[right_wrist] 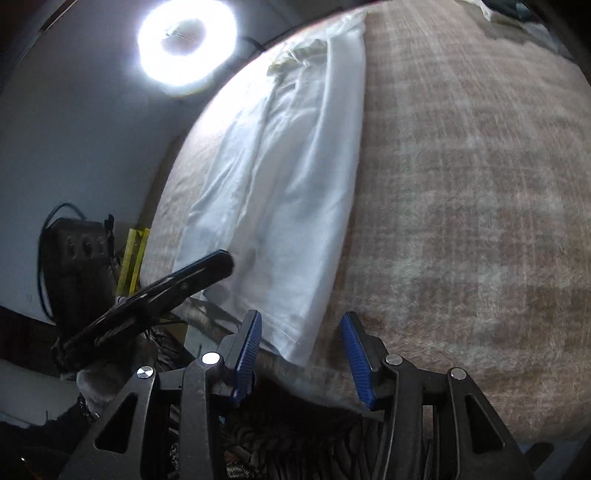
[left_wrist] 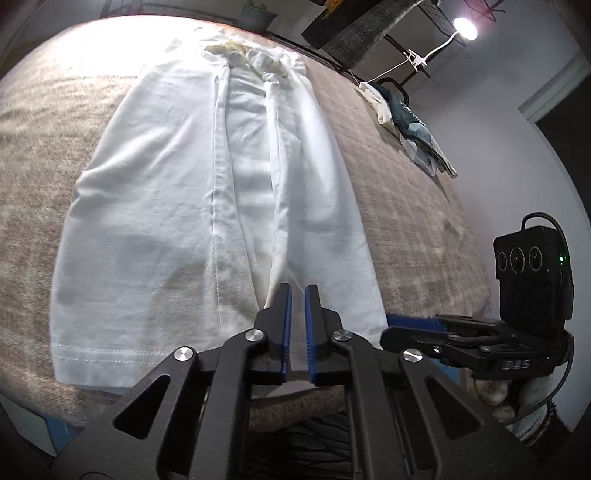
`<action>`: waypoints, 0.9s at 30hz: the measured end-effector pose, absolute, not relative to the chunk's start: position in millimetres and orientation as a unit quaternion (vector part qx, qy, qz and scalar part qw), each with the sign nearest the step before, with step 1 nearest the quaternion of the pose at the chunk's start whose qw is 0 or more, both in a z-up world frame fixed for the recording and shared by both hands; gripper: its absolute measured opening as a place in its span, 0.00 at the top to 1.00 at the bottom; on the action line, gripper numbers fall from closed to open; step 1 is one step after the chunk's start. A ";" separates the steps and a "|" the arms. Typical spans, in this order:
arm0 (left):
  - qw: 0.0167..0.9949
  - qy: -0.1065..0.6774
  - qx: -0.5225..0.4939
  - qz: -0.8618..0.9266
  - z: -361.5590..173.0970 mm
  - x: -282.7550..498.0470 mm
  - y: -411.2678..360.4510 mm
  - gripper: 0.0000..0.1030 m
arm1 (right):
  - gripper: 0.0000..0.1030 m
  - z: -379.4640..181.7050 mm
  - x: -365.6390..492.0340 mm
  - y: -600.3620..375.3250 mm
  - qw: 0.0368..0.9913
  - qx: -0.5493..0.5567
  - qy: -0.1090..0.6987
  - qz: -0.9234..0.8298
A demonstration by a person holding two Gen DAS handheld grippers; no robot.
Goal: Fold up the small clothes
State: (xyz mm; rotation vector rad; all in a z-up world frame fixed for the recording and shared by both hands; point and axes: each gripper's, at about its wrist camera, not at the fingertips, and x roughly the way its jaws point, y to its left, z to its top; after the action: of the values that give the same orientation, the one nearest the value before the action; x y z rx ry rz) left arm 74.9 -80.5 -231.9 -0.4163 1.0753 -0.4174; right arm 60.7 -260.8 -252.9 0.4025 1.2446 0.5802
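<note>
A white garment [left_wrist: 177, 192] lies flat on a beige blanket [left_wrist: 413, 229], its two sides folded in toward the middle and its hem toward me. My left gripper [left_wrist: 297, 291] sits over the middle of the hem, its blue pads nearly together with white cloth in the slit between them. In the right wrist view the garment [right_wrist: 288, 177] runs away from me, and the left gripper [right_wrist: 221, 264] shows as a dark blurred finger on its near edge. My right gripper [right_wrist: 301, 325] stands open, with the garment's near right corner between the blue pads and touching neither. It also shows beside that corner as the right gripper [left_wrist: 393, 328].
A pile of other clothes [left_wrist: 410, 125] lies at the blanket's far right edge. A ring lamp [right_wrist: 186, 44] shines past the far end and a small lamp [left_wrist: 465, 27] hangs at upper right. The blanket's [right_wrist: 461, 192] right half stretches wide. A yellow frame [right_wrist: 135, 254] stands off its left edge.
</note>
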 end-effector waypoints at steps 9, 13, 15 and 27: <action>0.827 0.480 -0.227 -0.184 -215.7 55.4 -71.4 1.00 | 1.00 -235.4 66.0 -271.8 0.764 0.183 0.552 0.278; 0.817 0.502 -0.226 -0.172 -232.7 57.3 -68.2 1.00 | 1.00 -243.6 66.0 -271.1 0.759 0.171 0.568 0.270; 0.820 0.494 -0.235 -0.170 -228.9 57.3 -64.1 1.00 | 1.00 -248.7 65.1 -263.3 0.753 0.172 0.575 0.270; 0.836 0.504 -0.130 -0.176 -235.6 90.5 -94.6 1.00 | 0.98 -259.5 58.2 -269.5 0.748 0.181 0.580 0.267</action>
State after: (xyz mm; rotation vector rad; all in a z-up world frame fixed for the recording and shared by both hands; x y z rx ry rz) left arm 90.5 -94.6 -235.6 -0.2752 1.0661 -0.3721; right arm 58.2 -269.5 -259.5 0.3948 1.2696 0.5834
